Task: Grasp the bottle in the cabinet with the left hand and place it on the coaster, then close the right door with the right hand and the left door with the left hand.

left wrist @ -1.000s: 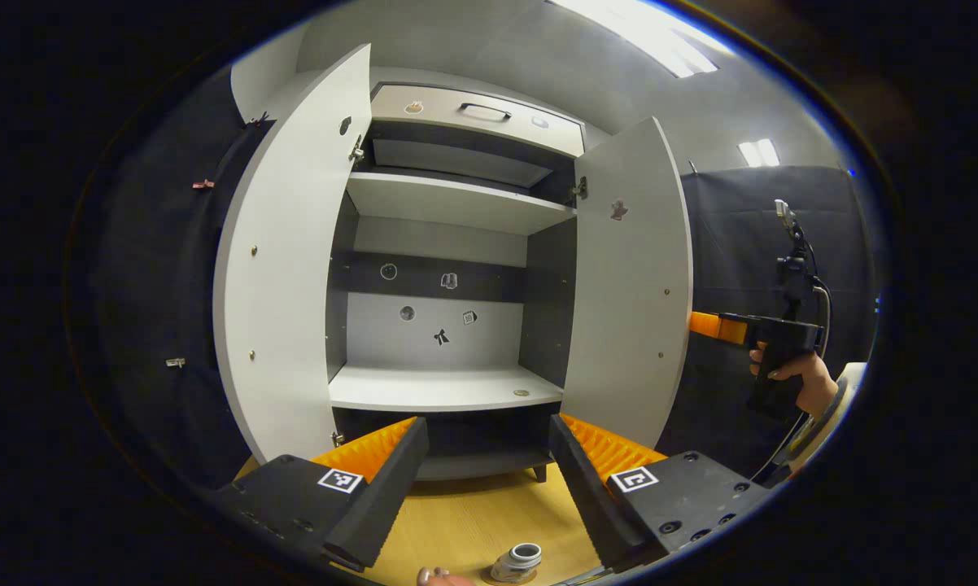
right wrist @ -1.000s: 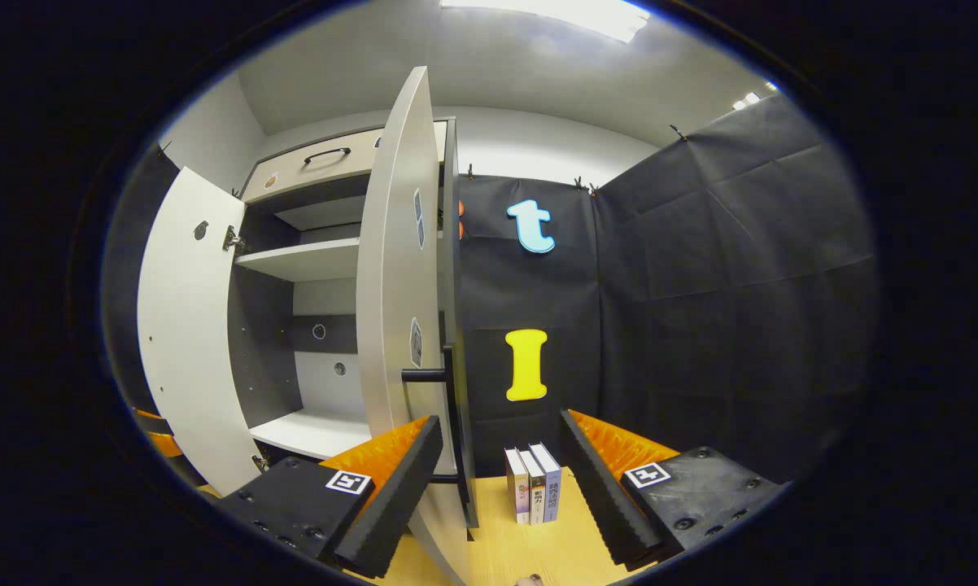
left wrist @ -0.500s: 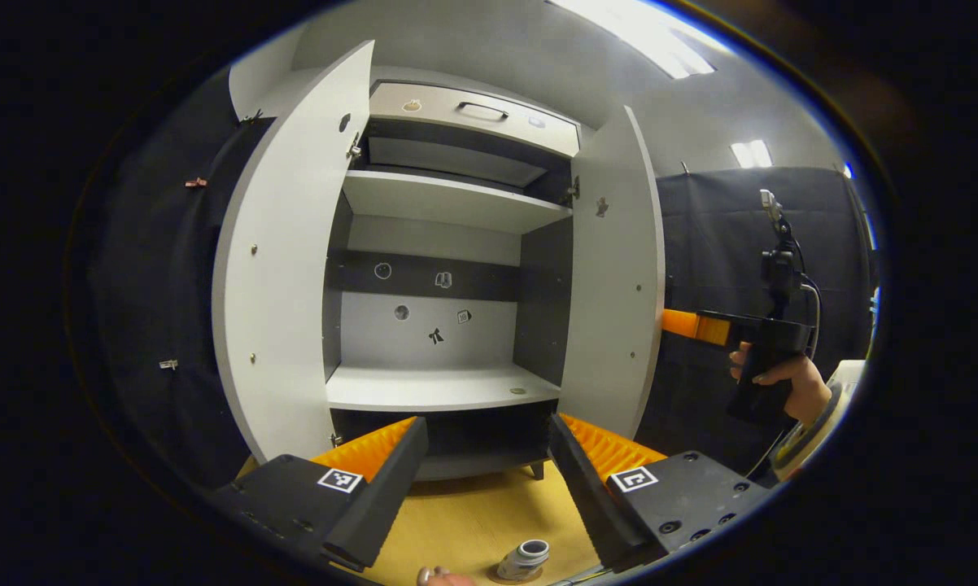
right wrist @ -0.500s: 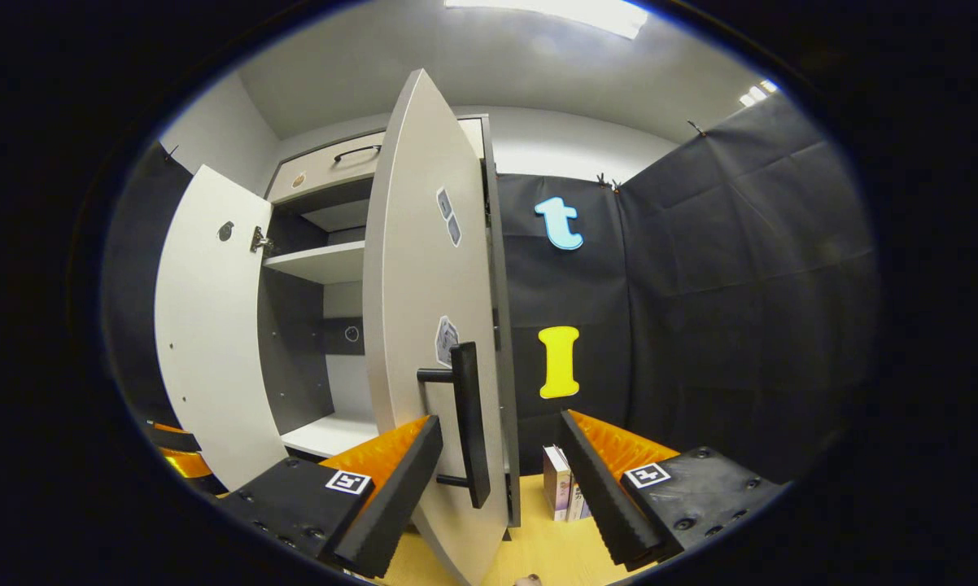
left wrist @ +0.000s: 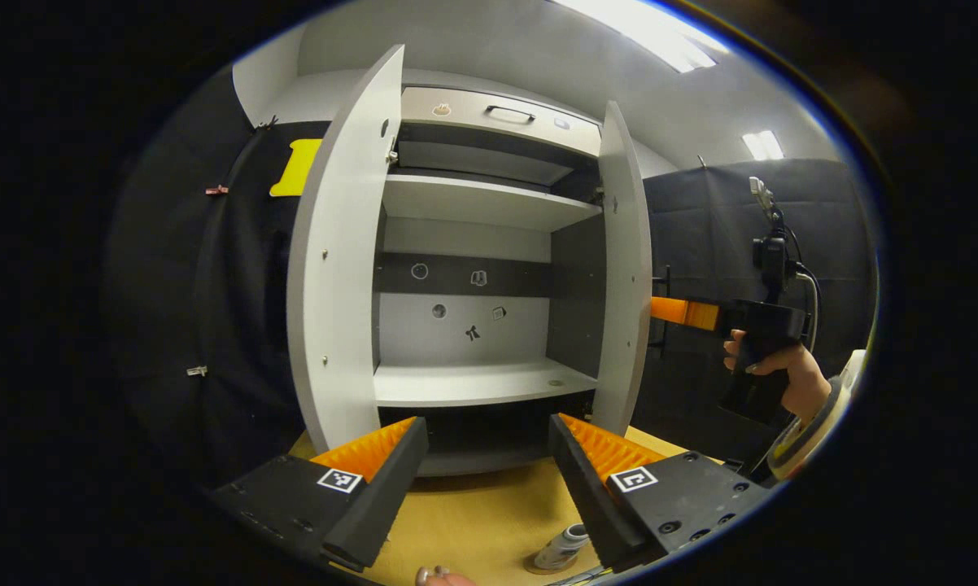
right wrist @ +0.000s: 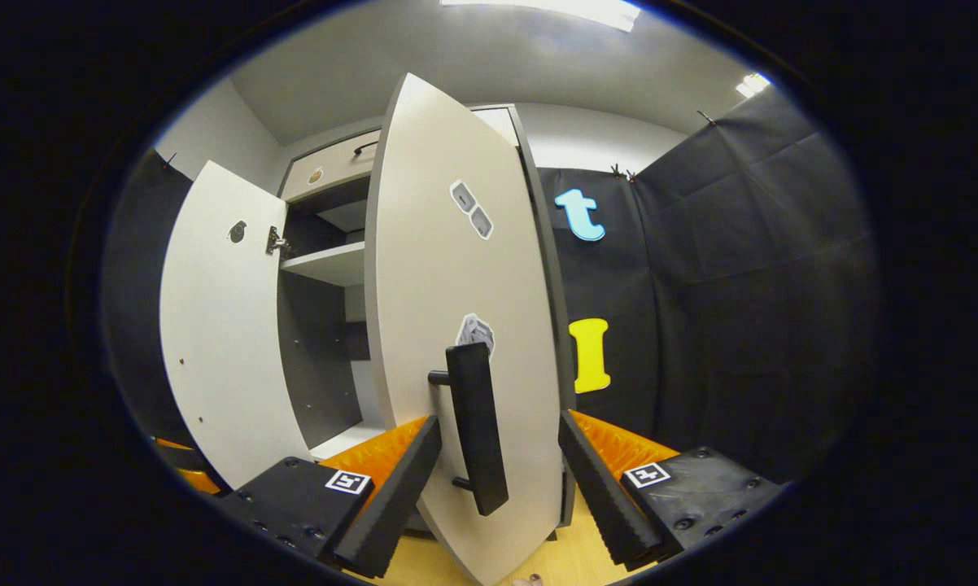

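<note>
The white bottle (left wrist: pixel 562 548) with a grey cap sits on a brown coaster (left wrist: pixel 540 565) on the wooden table, just in front of my left gripper (left wrist: pixel 486 480), which is open and holds nothing. The cabinet's left door (left wrist: pixel 334 277) stands wide open. Its right door (left wrist: pixel 624 277) is nearly edge-on, partly swung in. The right gripper (left wrist: pixel 683 312), held by a hand (left wrist: pixel 790 378), sits against that door's outer side. In the right gripper view, the right door (right wrist: pixel 456 268) is close ahead, and its black handle (right wrist: pixel 478 427) stands between the fingers of my open right gripper (right wrist: pixel 497 480).
The cabinet shelves (left wrist: pixel 477 381) are bare, with small stickers on the back panel. A drawer with a handle (left wrist: pixel 509 111) tops the cabinet. The left door (right wrist: pixel 220 325) appears open beyond the right door. Black cloth walls stand on both sides.
The right door has swung further toward the cabinet with the right gripper following it, and now hides the books. The left gripper view has shifted, so the cabinet sits further right.
</note>
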`<act>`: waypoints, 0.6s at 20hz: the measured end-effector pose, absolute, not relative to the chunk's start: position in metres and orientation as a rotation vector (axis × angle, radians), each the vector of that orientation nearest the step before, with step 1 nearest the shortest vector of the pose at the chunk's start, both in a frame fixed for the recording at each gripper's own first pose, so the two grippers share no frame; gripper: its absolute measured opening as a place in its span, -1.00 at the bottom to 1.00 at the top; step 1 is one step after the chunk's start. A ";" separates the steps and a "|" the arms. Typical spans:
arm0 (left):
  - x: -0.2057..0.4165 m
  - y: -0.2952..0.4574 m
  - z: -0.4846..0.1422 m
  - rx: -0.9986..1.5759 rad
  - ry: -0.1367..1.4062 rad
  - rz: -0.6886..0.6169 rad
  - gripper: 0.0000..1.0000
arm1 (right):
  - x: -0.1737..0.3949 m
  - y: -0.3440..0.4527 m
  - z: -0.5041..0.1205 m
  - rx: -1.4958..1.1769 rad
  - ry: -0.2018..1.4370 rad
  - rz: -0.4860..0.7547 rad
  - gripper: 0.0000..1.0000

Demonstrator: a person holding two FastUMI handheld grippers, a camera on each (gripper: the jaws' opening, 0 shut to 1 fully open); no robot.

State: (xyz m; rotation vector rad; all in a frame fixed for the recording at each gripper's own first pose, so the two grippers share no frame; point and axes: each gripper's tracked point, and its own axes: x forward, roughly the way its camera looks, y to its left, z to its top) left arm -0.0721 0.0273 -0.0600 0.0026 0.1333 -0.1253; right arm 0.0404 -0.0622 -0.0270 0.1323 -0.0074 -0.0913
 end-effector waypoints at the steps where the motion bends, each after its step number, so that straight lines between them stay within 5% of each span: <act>1: -0.073 0.033 -0.059 -0.001 0.132 -0.111 0.90 | 0.047 -0.054 -0.028 0.135 -0.005 -0.077 0.94; 12: -0.110 0.120 -0.037 -0.003 0.083 0.147 0.89 | 0.125 0.004 -0.041 0.038 -0.012 -0.031 0.94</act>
